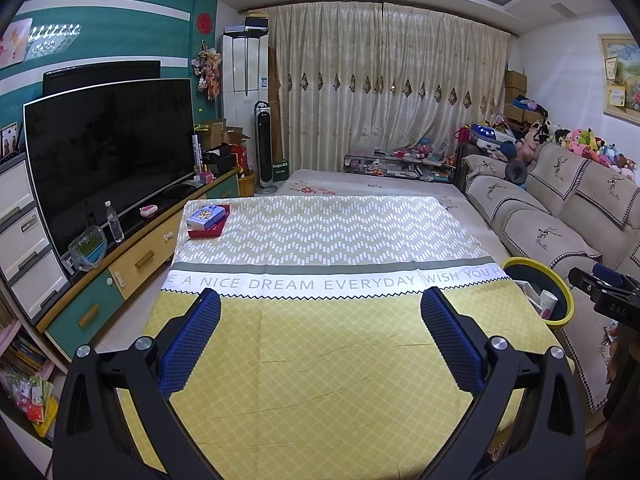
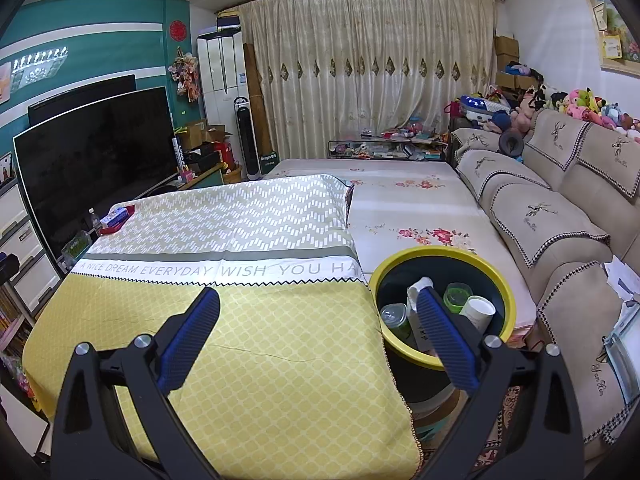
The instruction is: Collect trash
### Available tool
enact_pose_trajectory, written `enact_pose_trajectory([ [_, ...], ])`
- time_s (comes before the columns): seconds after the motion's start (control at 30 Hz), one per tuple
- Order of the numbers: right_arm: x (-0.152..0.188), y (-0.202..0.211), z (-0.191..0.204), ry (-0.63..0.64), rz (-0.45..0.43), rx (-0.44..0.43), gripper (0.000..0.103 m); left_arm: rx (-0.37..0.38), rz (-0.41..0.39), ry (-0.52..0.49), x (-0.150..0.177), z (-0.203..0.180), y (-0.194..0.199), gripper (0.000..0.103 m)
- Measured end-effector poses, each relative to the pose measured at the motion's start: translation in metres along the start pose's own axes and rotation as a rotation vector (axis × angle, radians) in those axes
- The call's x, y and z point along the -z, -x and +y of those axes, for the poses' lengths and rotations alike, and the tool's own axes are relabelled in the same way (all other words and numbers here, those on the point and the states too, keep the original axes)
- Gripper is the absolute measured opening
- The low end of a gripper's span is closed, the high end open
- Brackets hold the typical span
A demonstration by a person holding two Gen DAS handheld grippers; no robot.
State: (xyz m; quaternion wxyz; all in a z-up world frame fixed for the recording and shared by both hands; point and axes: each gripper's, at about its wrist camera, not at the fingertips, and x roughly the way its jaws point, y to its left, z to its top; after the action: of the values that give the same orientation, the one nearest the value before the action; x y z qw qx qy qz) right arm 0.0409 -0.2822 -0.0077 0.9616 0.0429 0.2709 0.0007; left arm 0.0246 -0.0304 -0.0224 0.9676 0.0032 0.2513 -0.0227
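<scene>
A yellow-rimmed dark trash bin [image 2: 508, 292] stands beside the table's right edge; it also shows in the left wrist view [image 1: 564, 292]. Inside it lie a white cup [image 2: 478, 312], a green cup [image 2: 458, 296], a clear lidded container [image 2: 394, 316] and crumpled paper [image 2: 418, 286]. My right gripper [image 2: 318, 300] is open and empty, with its right finger over the bin and its left finger over the yellow tablecloth [image 2: 240, 360]. My left gripper [image 1: 320, 300] is open and empty above the tablecloth [image 1: 320, 360]. The right gripper's body shows at the right edge of the left wrist view [image 1: 604, 292].
A red tray with a blue tissue pack [image 1: 206, 218] sits at the table's far left corner. A TV [image 1: 108, 148] on a low cabinet is at left, with a water bottle [image 1: 114, 222]. A beige sofa [image 2: 560, 216] runs along the right. A floral mattress [image 2: 400, 192] lies beyond the table.
</scene>
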Motion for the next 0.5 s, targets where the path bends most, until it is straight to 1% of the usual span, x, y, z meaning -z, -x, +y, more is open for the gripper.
enact_pose_trajectory([
  [0.5,0.0006,-0.0039,0.0007,0.001,0.011,-0.003,0.094,-0.001,0.008,0.001,0.0020,0.0027,-0.0051,0.098],
])
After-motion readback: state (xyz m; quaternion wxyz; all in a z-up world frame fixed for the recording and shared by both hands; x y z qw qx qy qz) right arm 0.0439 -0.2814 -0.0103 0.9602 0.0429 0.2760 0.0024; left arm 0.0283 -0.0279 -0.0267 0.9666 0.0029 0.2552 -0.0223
